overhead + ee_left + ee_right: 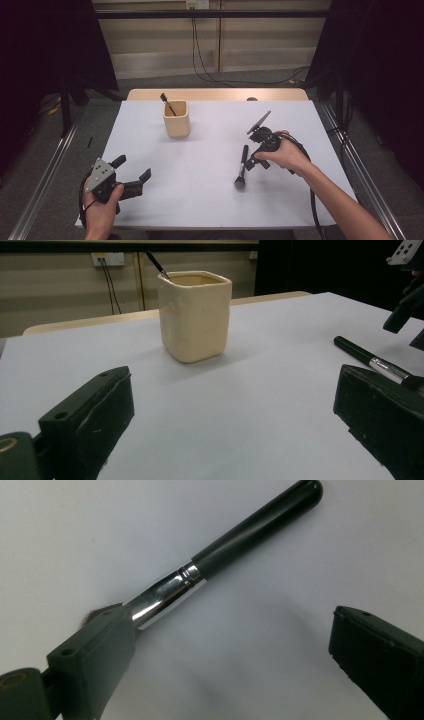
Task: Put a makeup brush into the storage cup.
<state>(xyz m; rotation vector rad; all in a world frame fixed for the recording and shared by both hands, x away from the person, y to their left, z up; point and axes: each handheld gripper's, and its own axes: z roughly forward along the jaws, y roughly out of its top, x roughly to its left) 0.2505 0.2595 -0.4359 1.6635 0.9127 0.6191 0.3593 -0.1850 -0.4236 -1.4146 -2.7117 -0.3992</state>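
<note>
A makeup brush [242, 166] with a black handle and silver ferrule lies flat on the white table, bristles toward me. My right gripper [252, 151] hovers open right beside it. In the right gripper view [235, 655] one jaw covers the bristle end of the brush [225, 550] and the other stands clear to the side. A cream square cup [176, 119] stands upright at the back left of centre, with a thin black stick [167, 104] leaning in it. My left gripper [133, 167] is open and empty near the front left, facing the cup [195, 315] and the brush [372, 360].
The white table top [210, 200] ends at a wooden strip [215, 94] at the back. Metal rails [45, 170] run along both sides on the floor. Cables hang down the far wall. The other gripper [405, 305] shows at the right edge of the left gripper view.
</note>
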